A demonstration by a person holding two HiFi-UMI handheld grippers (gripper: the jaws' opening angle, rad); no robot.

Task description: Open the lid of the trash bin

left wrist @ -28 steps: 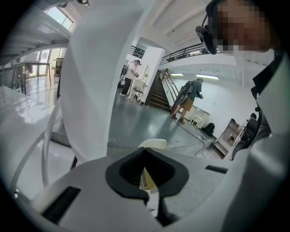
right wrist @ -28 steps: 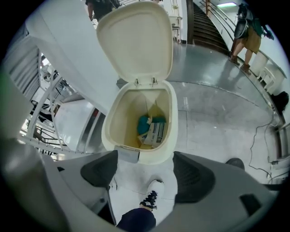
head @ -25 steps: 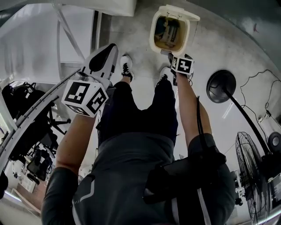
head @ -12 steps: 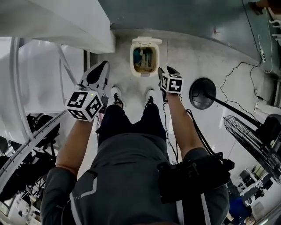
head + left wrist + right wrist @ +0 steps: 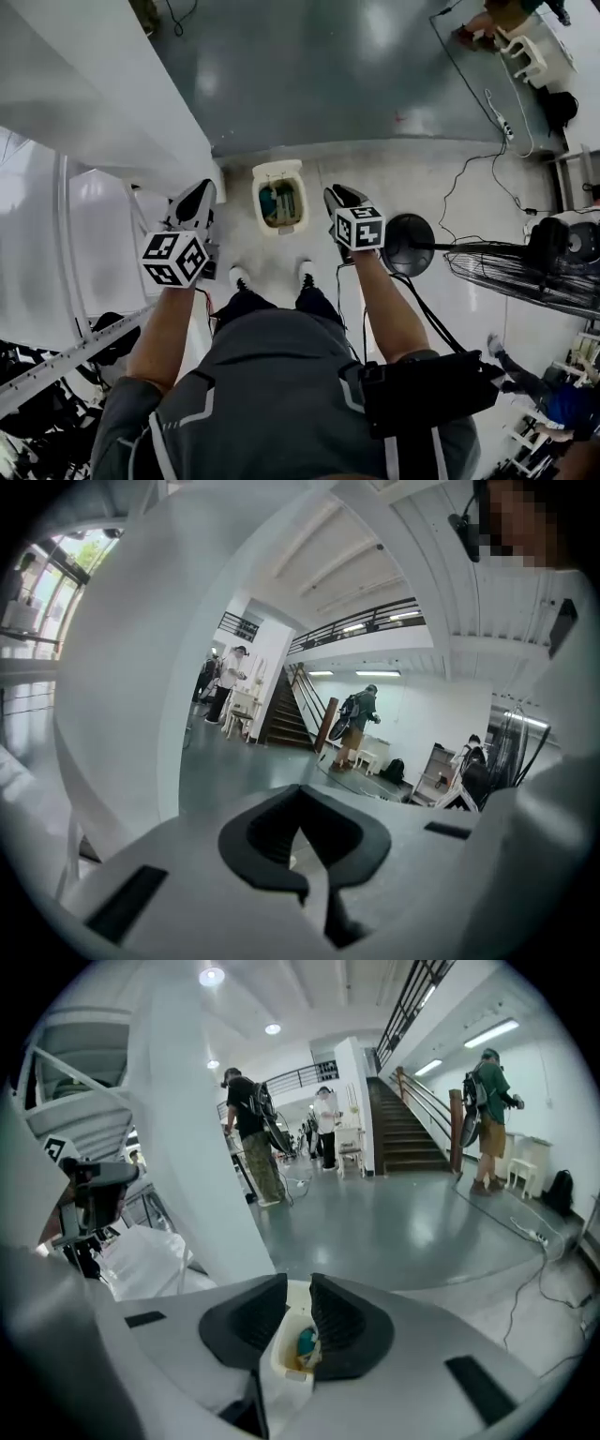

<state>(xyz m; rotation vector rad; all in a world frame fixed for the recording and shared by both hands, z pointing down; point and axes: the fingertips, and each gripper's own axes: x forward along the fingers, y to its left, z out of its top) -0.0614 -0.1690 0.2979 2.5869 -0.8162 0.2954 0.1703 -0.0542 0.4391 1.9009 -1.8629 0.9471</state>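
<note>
While the person is standing upright on the pale floor [image 5: 441, 309], the head view is showing the trash bin [image 5: 303, 202] far below, just ahead of the shoes [image 5: 240, 277]. As that picture lays them out, it is sitting between the two grippers. Its lid [image 5: 277, 171] appears to be tipped back at the far edge, and the inside is lying open to the camera with something bluish in it. The left gripper [image 5: 195, 199] and the right gripper [image 5: 337, 197] are both hanging well apart from the bin and touching nothing.

In the left gripper view, the fingers [image 5: 258, 841] are pressing against each other, clenched on nothing. They are pointing out across a hall with a staircase, so the bin is not showing there at all.

In the right gripper view, the fingers [image 5: 342, 1321] are standing a little apart. They have just been closing, with nothing between them. The open bin is only showing through their gap, far beneath.

Judging from this, the opening itself is looking done, and the step in hand is drawing clear. The next move is calling for little. The grippers should stay away from the lid so it is not knocked shut, and the lid needs checking to see that it is staying up.
</note>
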